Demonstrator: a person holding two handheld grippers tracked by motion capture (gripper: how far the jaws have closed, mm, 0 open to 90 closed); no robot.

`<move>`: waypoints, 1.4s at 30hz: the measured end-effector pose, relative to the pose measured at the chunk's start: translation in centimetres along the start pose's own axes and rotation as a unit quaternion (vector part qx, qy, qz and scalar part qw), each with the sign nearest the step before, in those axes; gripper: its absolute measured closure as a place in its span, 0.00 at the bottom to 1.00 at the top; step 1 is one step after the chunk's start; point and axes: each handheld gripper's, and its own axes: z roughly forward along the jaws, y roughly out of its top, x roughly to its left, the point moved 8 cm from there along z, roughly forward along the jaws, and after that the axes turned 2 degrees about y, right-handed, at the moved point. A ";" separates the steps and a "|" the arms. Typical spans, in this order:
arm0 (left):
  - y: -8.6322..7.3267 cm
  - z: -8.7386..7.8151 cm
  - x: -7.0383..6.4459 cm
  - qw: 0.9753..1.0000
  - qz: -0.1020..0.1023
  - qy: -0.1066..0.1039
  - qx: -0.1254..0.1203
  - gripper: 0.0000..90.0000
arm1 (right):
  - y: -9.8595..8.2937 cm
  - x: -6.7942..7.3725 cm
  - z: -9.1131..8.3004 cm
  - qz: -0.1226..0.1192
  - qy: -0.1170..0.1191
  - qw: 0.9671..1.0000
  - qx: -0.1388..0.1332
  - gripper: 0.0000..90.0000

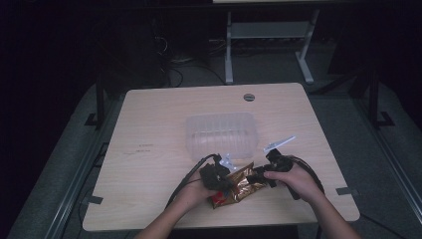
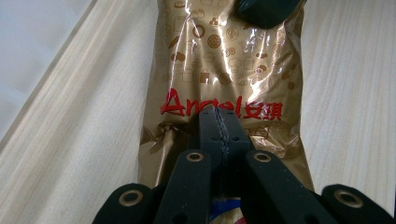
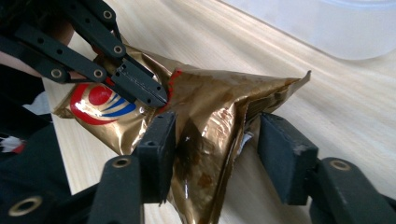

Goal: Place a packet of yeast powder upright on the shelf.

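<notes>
Dark floor and the white legs of another piece of furniture fill the top of the high view, and below them a light wood-grain table [image 1: 149, 149] takes up the middle of the frame. A clear plastic container [image 1: 221, 135] stands near the table's centre, with a grey cable grommet [image 1: 249, 97] above it by the far edge and a small white strip [image 1: 279, 143] lying to the container's right.

At the lower middle of the high view both hands meet over a gold foil snack bag [image 1: 239, 185] that lies just below the container. The left gripper [image 1: 215, 175] comes in from the lower left and the right gripper [image 1: 268, 172] from the lower right, each trailing a black cable.

In the left gripper view, the left gripper [image 2: 219, 126] has its fingers [image 2: 208, 135] clenched together on the bag [image 2: 224, 60], just below red lettering at the middle of the frame; the bag stretches away toward the top edge over the table [image 2: 70, 140].

In the right gripper view, the right gripper [image 3: 217, 149] has its fingers [image 3: 159, 149] spread apart on either side of the bag's crumpled torn end [image 3: 210, 107]; the left finger touches the foil, the right one stands clear of it. The left gripper [image 3: 140, 86] pinches the bag at the upper left of that frame, beside a red and blue round logo [image 3: 100, 105]. The container [image 3: 336, 23] sits at the upper right.
</notes>
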 end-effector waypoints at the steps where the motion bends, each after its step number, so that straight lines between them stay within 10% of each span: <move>1: 0.0 0.0 -0.1 1.000 -0.002 -0.001 0.000 1.00 | 0.0 0.0 0.0 0.000 0.000 1.000 0.000 0.54; 26: 0.0 -0.2 0.0 1.000 0.006 -0.008 -0.005 0.99 | -0.8 -0.5 -0.6 0.037 0.005 0.999 0.019 0.98; 34: 0.1 -0.9 -0.6 0.999 0.004 -0.024 -0.022 0.81 | -0.6 -0.2 -1.0 0.043 0.010 0.999 0.016 1.00; 42: -1.3 -3.8 0.0 1.000 0.003 -0.019 -0.021 0.91 | -0.1 0.7 -2.0 0.025 0.030 0.999 -0.001 1.00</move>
